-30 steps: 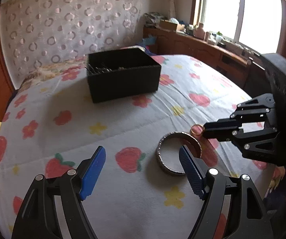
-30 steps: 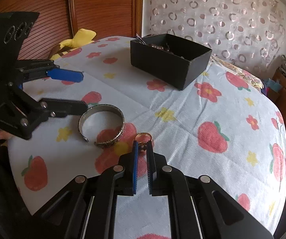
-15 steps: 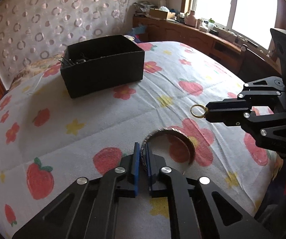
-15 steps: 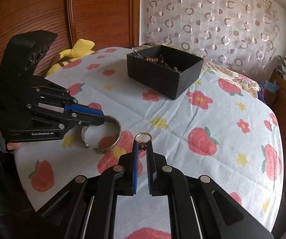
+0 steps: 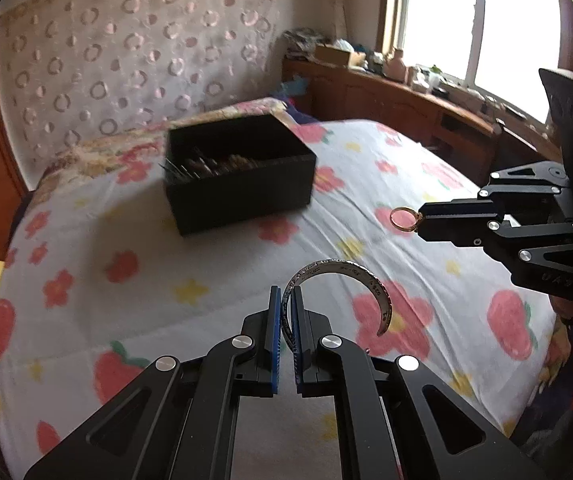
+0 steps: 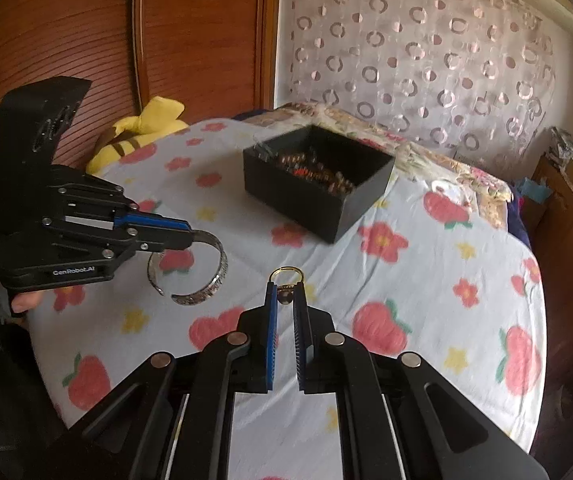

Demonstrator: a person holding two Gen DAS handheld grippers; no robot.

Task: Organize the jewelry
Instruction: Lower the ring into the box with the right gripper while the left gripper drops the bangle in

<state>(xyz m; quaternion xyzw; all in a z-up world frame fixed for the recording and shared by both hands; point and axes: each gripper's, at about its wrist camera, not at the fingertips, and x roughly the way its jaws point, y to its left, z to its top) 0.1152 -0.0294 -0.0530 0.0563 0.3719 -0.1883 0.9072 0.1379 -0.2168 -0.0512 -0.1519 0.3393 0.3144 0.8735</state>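
Observation:
My left gripper (image 5: 285, 300) is shut on a silver cuff bracelet (image 5: 350, 276) and holds it above the flowered bedspread (image 5: 206, 280); it also shows in the right wrist view (image 6: 188, 236), with the bracelet (image 6: 210, 280) hanging from its tips. My right gripper (image 6: 285, 292) is shut on a small gold ring (image 6: 285, 274), lifted off the bed; it shows at the right of the left wrist view (image 5: 420, 218) with the ring (image 5: 402, 218). An open black box (image 5: 238, 176) holding jewelry sits further back on the bed (image 6: 314, 176).
A yellow plush toy (image 6: 142, 136) lies at the bed's left edge by the wooden headboard (image 6: 166, 40). A wooden sideboard with clutter (image 5: 406, 100) stands under the window. A patterned curtain (image 6: 426, 52) hangs behind the bed.
My left gripper closed on the bracelet and lifted it off the bed. My right gripper raised the ring. Both have moved up and toward the box.

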